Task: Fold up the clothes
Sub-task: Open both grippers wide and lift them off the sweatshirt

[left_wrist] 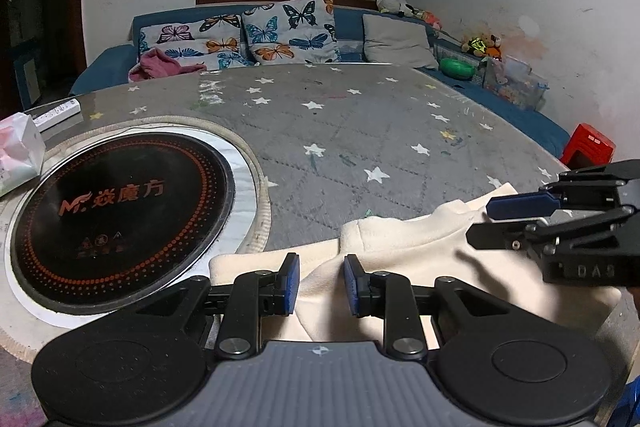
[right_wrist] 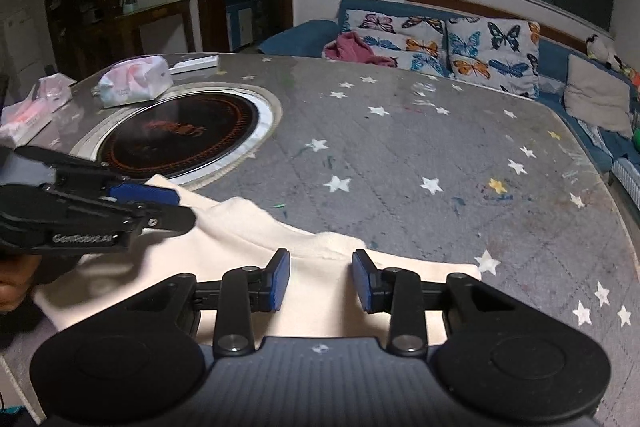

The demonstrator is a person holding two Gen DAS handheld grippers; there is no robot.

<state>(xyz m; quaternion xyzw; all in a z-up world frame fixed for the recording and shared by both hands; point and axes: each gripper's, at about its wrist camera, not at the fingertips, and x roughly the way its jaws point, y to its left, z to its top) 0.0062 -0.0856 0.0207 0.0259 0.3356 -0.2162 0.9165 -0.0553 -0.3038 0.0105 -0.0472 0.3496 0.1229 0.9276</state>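
Where both grippers hover, cream garment [left_wrist: 400, 251] near edge is hidden.

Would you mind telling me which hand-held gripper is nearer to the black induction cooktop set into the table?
Left. The left hand-held gripper hovers over the cream garment just beside the cooktop. The right hand-held gripper is over the garment's far side, away from it.

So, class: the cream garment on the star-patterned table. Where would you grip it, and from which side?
Probably grip the cream garment at its far edge, either side of the raised collar, coming from the near side, over the cloth. It lies flat, so that edge can be lifted and folded. The left gripper and right gripper are open above it.
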